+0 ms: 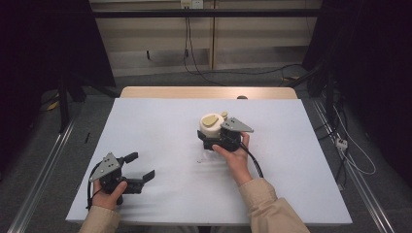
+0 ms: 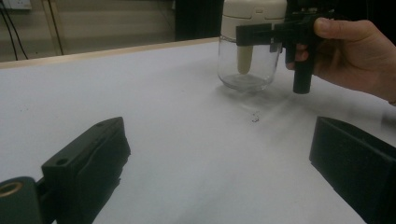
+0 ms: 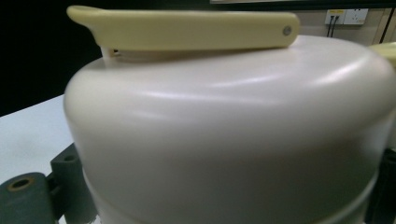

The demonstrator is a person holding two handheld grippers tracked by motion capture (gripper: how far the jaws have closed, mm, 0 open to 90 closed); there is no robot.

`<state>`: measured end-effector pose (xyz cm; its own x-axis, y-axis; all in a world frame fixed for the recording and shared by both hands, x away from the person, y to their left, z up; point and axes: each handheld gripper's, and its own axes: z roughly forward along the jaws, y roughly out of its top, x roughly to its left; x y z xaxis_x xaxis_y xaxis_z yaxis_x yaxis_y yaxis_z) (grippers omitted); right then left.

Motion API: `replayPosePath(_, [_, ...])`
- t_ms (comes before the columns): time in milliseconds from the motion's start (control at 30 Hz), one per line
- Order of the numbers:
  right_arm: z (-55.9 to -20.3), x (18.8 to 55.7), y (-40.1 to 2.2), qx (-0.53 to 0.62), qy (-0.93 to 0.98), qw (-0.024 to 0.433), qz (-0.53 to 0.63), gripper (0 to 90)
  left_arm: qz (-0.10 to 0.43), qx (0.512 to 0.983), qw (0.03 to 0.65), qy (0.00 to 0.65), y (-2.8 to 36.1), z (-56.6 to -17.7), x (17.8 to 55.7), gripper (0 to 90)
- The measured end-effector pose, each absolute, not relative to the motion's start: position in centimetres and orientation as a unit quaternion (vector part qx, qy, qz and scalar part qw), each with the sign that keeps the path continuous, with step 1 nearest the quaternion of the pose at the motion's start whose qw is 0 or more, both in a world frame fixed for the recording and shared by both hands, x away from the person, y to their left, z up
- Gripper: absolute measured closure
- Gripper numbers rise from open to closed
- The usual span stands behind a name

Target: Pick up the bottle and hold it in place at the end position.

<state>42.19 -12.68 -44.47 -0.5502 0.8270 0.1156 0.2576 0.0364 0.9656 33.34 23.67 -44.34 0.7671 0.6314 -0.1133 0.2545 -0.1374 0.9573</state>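
At frame centre, the cream-lidded glass jar (image 1: pixel 212 130) is clamped by the right gripper (image 1: pixel 212 139) on the white table (image 1: pixel 160 126); the left gripper (image 1: pixel 141 167), lower left, is held wide open, empty.

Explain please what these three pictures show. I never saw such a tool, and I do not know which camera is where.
A person sits at a white table and holds a hand tool with two black jaws in each hand. One picture is from a camera above; the other two are from cameras riding on the tools. The left gripper is open and holds nothing. The right gripper is closed on a jar with a clear glass body and a cream lid, which has a yellow handle on top.
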Motion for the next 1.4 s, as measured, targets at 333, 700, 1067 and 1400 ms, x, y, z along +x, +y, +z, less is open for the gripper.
replayPosePath(333, [-44.5, 42.6, -12.0, 0.395, 0.680, 0.251, 0.565, 6.6, 0.161, 0.735, 0.585, 0.304, 23.8, -44.4, 33.4, 3.8])
replayPosePath(700, [-44.8, 43.1, -11.7, 0.396, 0.680, 0.248, 0.565, 6.6, 0.157, 0.736, 0.585, 0.303, 23.8, -44.5, 33.4, 4.1])
replayPosePath(1067, [-45.2, 43.4, -11.8, 0.402, 0.680, 0.246, 0.562, 6.6, 0.157, 0.735, 0.586, 0.303, 23.7, -44.5, 33.4, 4.1])
replayPosePath(1400, [-45.3, 43.5, -11.9, 0.407, 0.679, 0.247, 0.560, 6.6, 0.156, 0.736, 0.585, 0.304, 23.7, -44.6, 33.4, 4.1])
